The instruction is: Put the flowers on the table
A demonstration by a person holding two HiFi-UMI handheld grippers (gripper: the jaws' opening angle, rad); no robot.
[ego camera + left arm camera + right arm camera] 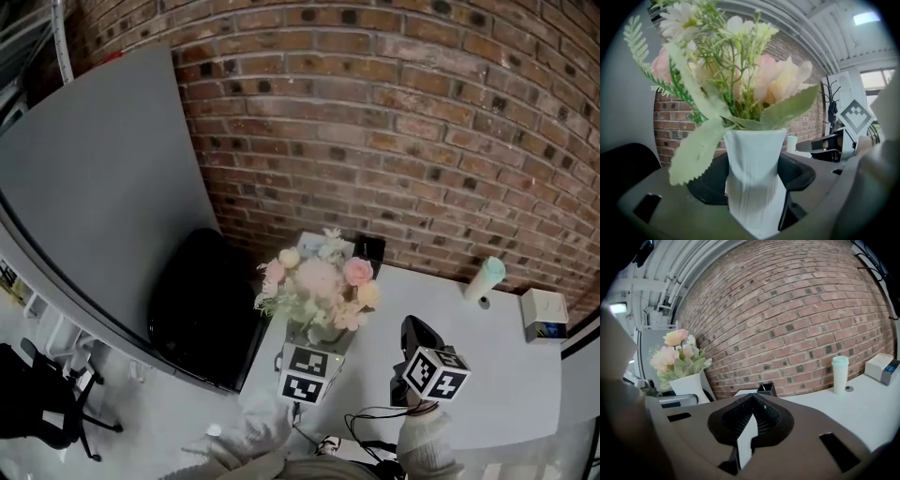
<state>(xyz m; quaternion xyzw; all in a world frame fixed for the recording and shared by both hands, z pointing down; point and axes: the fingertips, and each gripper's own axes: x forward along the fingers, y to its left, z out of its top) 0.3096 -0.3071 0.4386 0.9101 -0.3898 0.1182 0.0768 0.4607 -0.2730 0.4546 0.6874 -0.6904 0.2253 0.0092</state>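
A bunch of pale pink and cream flowers stands upright in a white ribbed vase. My left gripper is shut on the vase from the near side, holding it at the left end of the white table. In the left gripper view the vase fills the space between the dark jaws, with the flowers above. My right gripper hovers over the table to the vase's right, shut and empty; its jaws meet in a point. The vase shows at that view's left.
A brick wall backs the table. A mint-lidded cup and a small white box stand at the far right, and a black holder sits behind the flowers. A grey panel and a black seat lie left; cables lie near me.
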